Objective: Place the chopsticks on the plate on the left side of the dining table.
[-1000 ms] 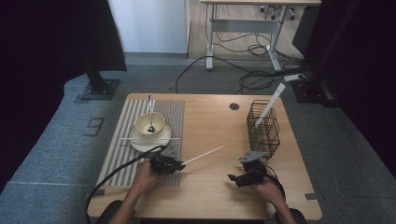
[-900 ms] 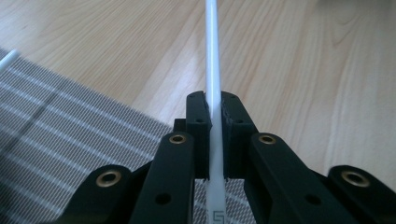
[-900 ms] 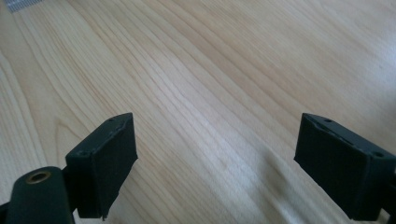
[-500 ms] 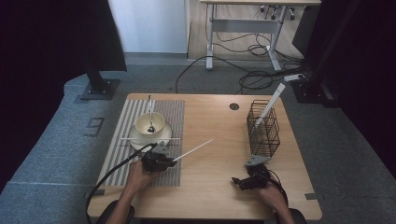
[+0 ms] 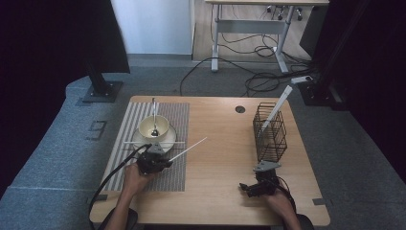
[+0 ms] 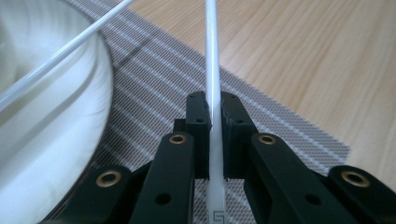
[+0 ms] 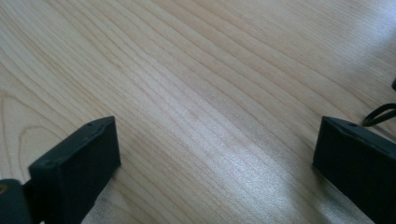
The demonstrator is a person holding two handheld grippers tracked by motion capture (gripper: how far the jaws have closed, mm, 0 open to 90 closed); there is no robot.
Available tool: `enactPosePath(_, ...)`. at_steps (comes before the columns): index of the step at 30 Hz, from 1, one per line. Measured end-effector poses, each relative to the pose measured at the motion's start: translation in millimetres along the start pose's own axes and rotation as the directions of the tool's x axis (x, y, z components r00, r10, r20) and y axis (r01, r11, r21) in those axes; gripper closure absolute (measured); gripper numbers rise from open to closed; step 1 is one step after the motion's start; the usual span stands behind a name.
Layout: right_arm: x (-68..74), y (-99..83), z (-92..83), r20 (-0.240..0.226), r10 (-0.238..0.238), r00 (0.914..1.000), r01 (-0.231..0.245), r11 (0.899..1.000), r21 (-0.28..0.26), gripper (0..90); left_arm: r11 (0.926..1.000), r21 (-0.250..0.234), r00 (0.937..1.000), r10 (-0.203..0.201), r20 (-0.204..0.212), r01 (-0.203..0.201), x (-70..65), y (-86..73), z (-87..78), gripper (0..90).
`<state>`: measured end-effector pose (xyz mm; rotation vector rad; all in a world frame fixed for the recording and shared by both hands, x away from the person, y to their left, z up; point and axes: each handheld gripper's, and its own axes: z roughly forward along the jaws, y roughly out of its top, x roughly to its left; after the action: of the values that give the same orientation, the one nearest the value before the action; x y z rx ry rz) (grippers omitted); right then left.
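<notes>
A pale wooden table [image 5: 220,143] stands on grey carpet [image 5: 57,158]. The left gripper [image 6: 214,116] pinches a thin white plastic stick [image 6: 211,60] between its fingers; the right gripper [image 7: 217,154] is spread wide over bare wood.

Dim dark surroundings, soft glare on table [image 7: 243,172], blurred close-ups
</notes>
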<state>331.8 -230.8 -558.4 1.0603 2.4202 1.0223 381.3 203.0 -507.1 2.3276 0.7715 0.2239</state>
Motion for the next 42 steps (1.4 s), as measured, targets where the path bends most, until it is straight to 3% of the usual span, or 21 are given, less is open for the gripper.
enactPosePath(16,0.3,0.2,0.6,0.003,-0.006,1.0000,0.006,1.000,0.003,0.0,0.9961,0.006,0.9941,-0.088,-0.064,0.088,23.9,-8.7,-16.1,83.6)
enactPosePath(29,0.3,0.2,0.6,0.003,-0.006,1.0000,0.006,1.000,0.003,0.0,0.9883,0.023,0.9821,-0.147,-0.117,0.151,39.7,-15.3,-23.0,83.5)
enactPosePath(42,0.2,0.8,0.9,0.002,-0.006,1.0000,0.006,1.000,0.004,0.0,0.9797,0.017,0.9710,-0.196,-0.138,0.200,51.4,-20.3,-26.7,83.3)
